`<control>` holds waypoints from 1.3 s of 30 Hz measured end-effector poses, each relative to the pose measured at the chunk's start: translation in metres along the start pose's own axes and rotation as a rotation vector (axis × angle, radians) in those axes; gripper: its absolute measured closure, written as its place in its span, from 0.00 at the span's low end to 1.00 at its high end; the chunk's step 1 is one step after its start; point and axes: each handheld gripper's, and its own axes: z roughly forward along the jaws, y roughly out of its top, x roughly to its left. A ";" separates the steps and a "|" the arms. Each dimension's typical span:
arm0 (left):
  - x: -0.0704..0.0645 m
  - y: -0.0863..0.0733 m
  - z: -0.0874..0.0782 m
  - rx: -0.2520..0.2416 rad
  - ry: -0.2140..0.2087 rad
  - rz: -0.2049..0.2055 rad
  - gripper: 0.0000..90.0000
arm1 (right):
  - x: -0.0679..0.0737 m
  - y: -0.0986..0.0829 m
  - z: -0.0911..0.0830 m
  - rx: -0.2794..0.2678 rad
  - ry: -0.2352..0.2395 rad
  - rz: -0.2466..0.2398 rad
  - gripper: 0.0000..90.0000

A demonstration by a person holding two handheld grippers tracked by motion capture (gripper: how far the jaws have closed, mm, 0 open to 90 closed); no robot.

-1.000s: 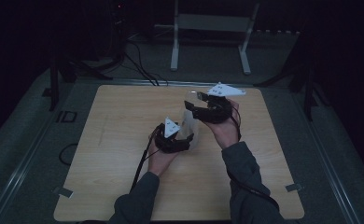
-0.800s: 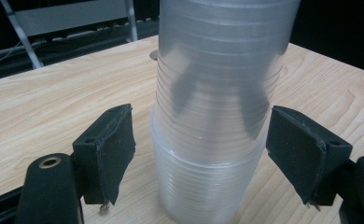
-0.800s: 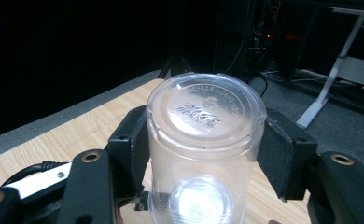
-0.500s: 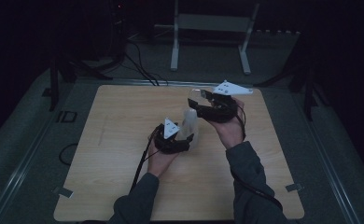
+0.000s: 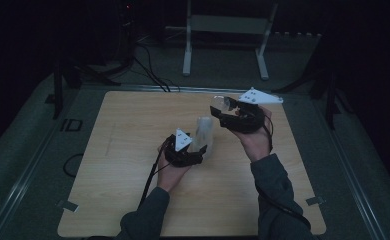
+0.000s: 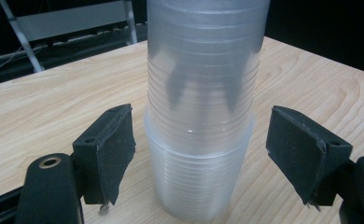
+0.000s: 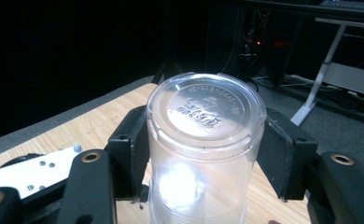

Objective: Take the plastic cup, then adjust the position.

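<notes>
Two grippers: my left gripper (image 6: pixel 199 154) stands spread around the cup stack (image 6: pixel 201 116); my right gripper (image 7: pixel 203 154) pinches one clear cup (image 7: pixel 203 154).

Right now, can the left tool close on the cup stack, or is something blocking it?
Probably yes. The left tool is open with its jaws on either side of the cup stack, nothing between. The right tool holds a separate cup off to the side.

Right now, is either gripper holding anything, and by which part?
The right gripper holds one clear cup upside down, clamped on its side walls. The left gripper is open around the cup stack, gripping nothing.
</notes>
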 end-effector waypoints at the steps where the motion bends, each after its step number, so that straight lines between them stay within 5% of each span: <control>1: 0.000 0.000 -0.001 -0.001 0.003 0.000 0.26 | -0.001 -0.001 -0.001 0.000 -0.001 0.003 0.44; 39: -0.012 0.006 -0.023 -0.075 -0.018 0.034 0.26 | -0.023 -0.051 -0.042 0.044 -0.089 0.040 0.44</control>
